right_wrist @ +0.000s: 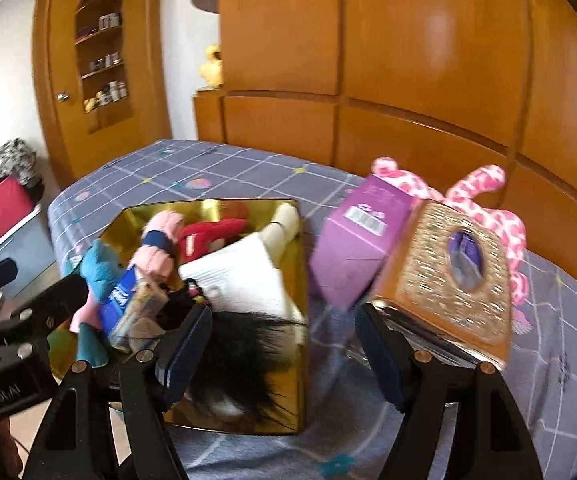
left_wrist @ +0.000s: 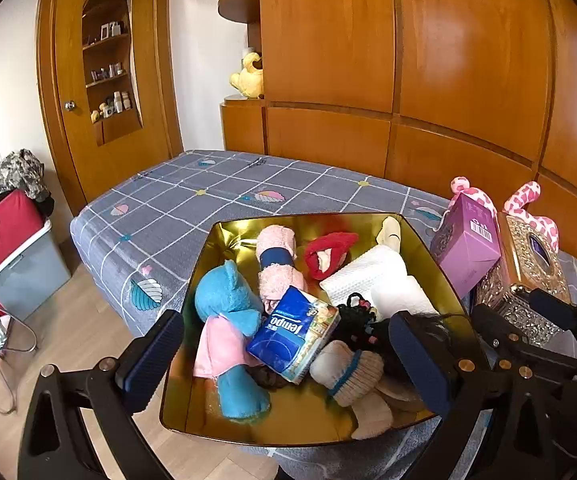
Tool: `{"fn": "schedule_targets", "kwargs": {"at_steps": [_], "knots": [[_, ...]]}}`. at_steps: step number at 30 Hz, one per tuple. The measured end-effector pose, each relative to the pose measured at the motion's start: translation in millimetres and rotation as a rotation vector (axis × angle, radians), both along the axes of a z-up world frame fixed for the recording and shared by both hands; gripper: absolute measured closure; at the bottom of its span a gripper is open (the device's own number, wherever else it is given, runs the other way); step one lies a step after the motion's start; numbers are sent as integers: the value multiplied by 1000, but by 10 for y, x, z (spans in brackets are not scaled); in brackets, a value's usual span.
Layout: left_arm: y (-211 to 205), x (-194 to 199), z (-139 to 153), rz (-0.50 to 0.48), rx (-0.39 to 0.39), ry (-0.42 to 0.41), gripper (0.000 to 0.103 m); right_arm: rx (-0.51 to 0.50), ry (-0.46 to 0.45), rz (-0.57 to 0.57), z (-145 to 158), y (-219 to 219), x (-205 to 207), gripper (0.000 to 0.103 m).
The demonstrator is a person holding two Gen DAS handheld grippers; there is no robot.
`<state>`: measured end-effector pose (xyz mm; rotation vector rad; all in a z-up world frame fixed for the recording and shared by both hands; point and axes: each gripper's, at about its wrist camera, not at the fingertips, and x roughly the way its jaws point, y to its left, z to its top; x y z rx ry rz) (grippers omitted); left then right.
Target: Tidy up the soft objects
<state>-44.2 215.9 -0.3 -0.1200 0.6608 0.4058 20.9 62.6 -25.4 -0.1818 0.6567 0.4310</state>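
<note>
I am hovering both tongs, left point(left_wrist: 284, 356) and right point(right_wrist: 284, 354), released and empty, over the bed point(left_wrist: 192, 196). Most soft things are lying in the gold box point(left_wrist: 204, 256); the pink plush point(right_wrist: 500, 208) at two o'clock is waiting.

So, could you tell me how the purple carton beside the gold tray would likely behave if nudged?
The purple carton already leans against the gold tissue box, so it would probably tip. Its flat card faces suggest it is stiff and probably light.
</note>
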Motion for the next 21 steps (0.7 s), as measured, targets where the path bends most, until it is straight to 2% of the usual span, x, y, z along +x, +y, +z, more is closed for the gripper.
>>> {"fn": "schedule_targets", "kwargs": {"at_steps": [5,21], "knots": [[-28,-28,24,1,-1,-13,1,5,8,-44,-23,-112,4,28],[-65,-29,31,-7,3,-8,1,13,-1,-44,4,-109,-47,28]]}}
